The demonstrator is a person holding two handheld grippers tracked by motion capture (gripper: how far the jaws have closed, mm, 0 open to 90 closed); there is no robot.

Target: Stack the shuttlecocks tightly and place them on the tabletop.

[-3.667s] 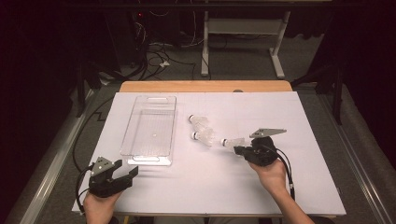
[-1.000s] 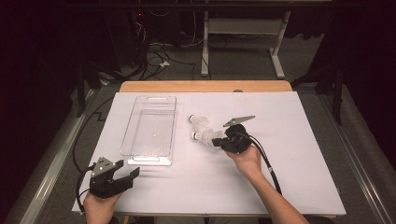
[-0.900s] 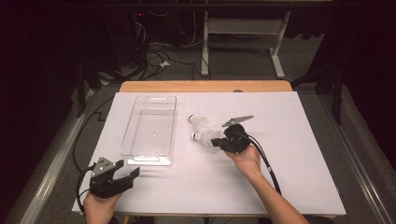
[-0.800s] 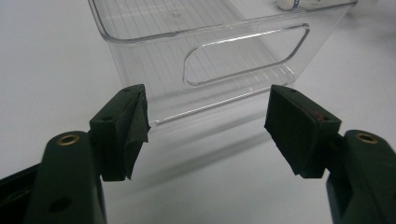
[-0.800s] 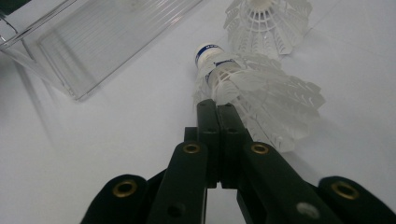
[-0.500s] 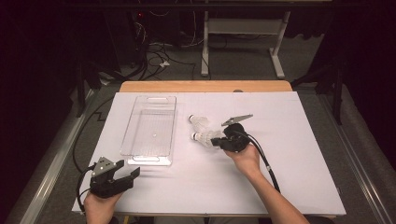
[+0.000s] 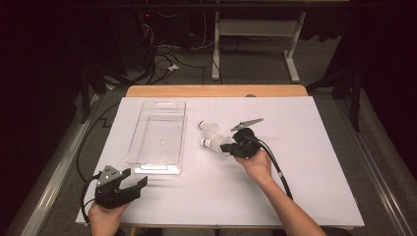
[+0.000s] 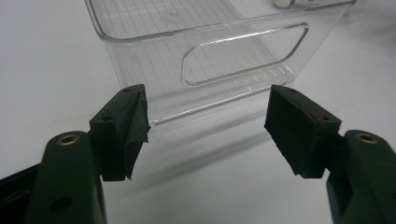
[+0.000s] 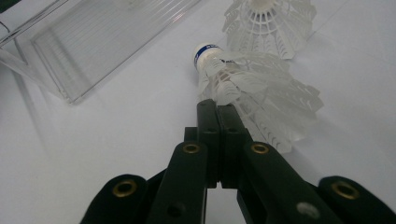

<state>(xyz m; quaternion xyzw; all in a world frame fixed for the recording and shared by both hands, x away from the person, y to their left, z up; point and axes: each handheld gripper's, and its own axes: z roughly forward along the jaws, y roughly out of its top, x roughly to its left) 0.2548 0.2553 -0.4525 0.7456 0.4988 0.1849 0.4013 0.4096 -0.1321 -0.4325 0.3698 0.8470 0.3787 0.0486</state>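
The right gripper (image 9: 218,109) has its fingers pinched together on the skirt of a white shuttlecock (image 9: 243,88) lying on the table (image 7: 305,196) just right of the clear tray (image 7: 160,132). In the high view its long axis runs across the table, cork end pointing left toward the tray, feathers toward the gripper. A second shuttlecock (image 9: 268,23) lies just beyond it, and the left gripper (image 8: 208,130) has its fingers wide apart with nothing between them.

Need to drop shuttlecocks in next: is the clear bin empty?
Empty: the clear bin shows a bare ribbed floor; both shuttlecocks lie beside it on the table.

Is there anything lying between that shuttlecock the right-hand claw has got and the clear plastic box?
Nothing visible does. The right gripper is shut on the nearer shuttlecock; between it and the clear tray lies bare white table. The second shuttlecock sits beyond, off that path.
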